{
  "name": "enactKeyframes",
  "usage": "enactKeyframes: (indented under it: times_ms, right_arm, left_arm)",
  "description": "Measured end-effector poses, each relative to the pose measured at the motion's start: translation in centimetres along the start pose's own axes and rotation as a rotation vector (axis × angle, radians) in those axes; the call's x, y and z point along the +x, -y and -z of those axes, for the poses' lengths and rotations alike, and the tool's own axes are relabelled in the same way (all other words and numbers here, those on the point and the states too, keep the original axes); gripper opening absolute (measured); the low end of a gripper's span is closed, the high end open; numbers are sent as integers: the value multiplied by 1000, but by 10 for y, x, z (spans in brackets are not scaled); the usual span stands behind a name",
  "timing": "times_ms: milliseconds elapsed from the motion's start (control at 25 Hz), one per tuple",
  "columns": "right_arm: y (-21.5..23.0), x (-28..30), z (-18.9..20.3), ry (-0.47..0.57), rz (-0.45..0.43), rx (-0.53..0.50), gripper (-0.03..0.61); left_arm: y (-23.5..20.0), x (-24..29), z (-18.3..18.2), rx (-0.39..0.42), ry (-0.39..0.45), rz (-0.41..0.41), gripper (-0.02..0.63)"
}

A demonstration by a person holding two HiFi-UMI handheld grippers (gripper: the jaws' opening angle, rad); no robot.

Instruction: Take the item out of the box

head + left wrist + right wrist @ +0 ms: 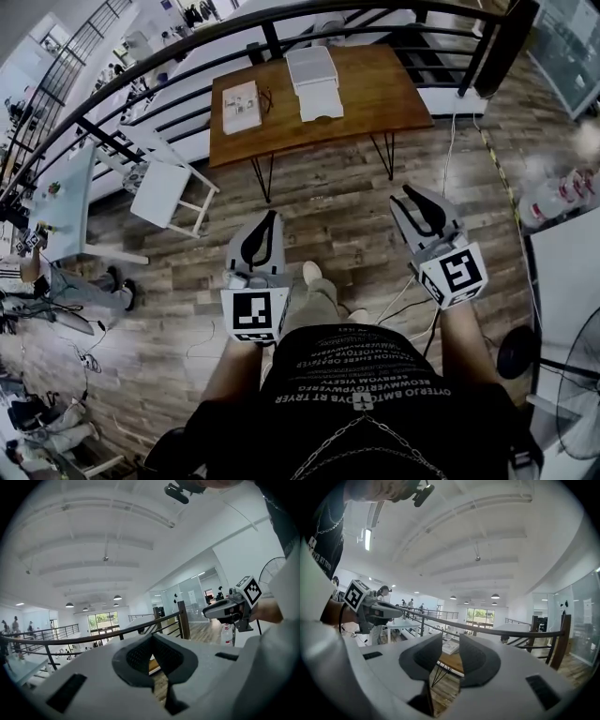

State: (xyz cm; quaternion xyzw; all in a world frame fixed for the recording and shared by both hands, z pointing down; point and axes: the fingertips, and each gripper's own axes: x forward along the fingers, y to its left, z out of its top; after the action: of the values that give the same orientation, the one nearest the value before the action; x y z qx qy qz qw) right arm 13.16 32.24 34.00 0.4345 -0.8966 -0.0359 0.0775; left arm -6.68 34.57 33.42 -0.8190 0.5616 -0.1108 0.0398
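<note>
A white box (pixel 312 67) stands at the far side of a wooden table (pixel 375 94), with a white flap lying in front of it. The head view gives no sight of what is inside. I stand well back from the table with both grippers held up at waist height. My left gripper (pixel 272 217) has its tips together with nothing in them; in its own view the left gripper (pixel 152 639) aims over the railing. My right gripper (pixel 410 193) is open and empty. Through the gap of the right gripper (pixel 451 640) the box (pixel 450 648) shows far off.
A flat booklet-like item (pixel 241 105) lies on the table's left part. A black railing (pixel 281 21) runs behind the table. A white chair (pixel 164 187) and a white desk (pixel 66 202) stand to the left, bottles (pixel 562 192) and a fan (pixel 577 375) to the right. Cables lie on the floor.
</note>
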Motion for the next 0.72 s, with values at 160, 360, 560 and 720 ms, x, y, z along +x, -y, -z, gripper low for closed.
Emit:
enactKeyframes:
  times_ms: [160,360,560,720]
  right_arm:
    - [0,20,8,-17,2,19,136]
    - [1,46,20,-56,-9,24,146]
    - [8,80,22,-73,2,36,146]
    - [21,104,18,-83,13,29,146]
  left_arm:
    - [-15,4,12,-1,-23,-4,6]
    - [-33,26,25,-25,-37,-2,6]
    - [-48,57,30,-34,-38,38,6]
    - [-65,86,24,-32,-16,53,6]
